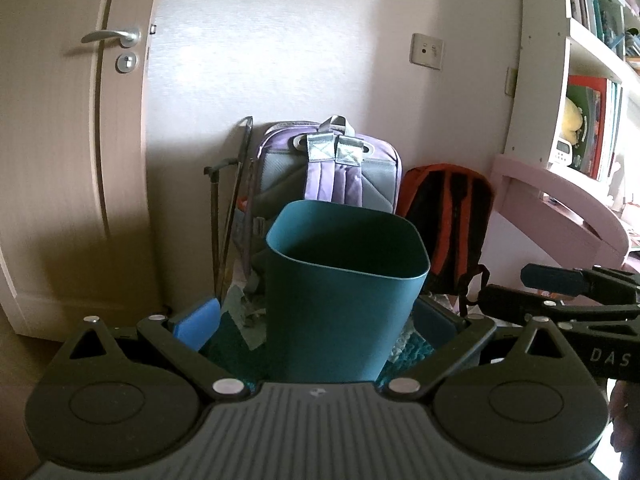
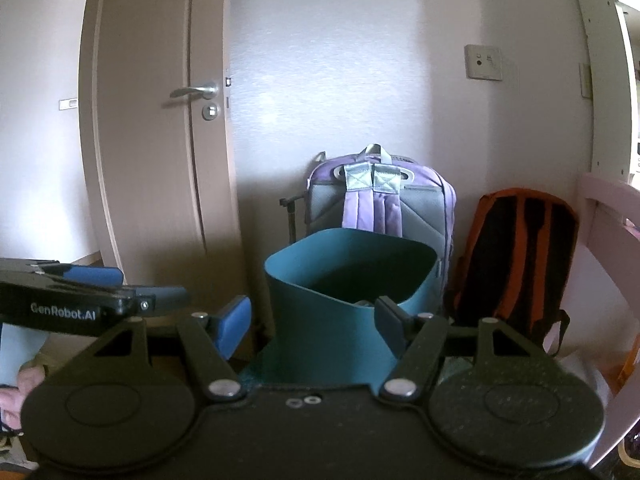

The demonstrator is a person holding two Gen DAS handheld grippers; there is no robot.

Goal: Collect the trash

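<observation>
A teal plastic trash bin (image 1: 340,304) stands on the floor right in front of my left gripper (image 1: 316,324), between its blue pads; the jaws are wide open and do not touch it. In the right wrist view the bin (image 2: 344,320) sits between the fingers of my right gripper (image 2: 312,320), which is open; its right pad overlaps the bin's near rim. Something pale lies inside the bin (image 2: 362,303), mostly hidden. Each gripper shows in the other's view: the right one (image 1: 560,292) to the right, the left one (image 2: 120,292) to the left.
A purple backpack (image 1: 332,168) and an orange-black backpack (image 1: 452,216) lean on the wall behind the bin. A closed door (image 1: 72,140) is at the left, a pink desk (image 1: 560,208) and bookshelf (image 1: 592,80) at the right. A teal rug (image 1: 224,344) lies under the bin.
</observation>
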